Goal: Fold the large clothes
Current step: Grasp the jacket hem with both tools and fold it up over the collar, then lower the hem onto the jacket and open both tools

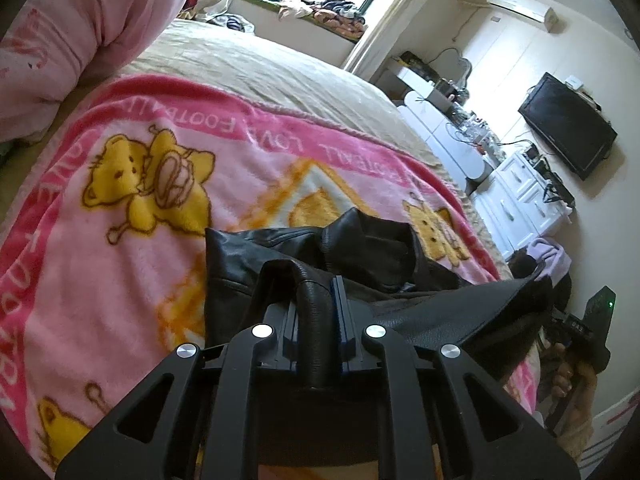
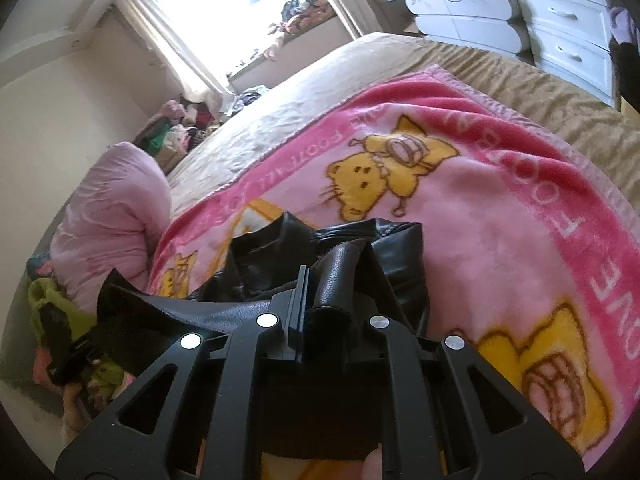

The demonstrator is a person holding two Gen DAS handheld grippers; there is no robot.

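Left wrist view: a black leather jacket [image 1: 360, 256] was held over the pink cartoon blanket [image 1: 120, 200], an edge pinched tight in the left gripper [image 1: 318, 304]. Another edge was clamped in the right gripper [image 2: 320, 292], probably so it could be laid flat for folding. Its lower half was hidden behind the grippers.
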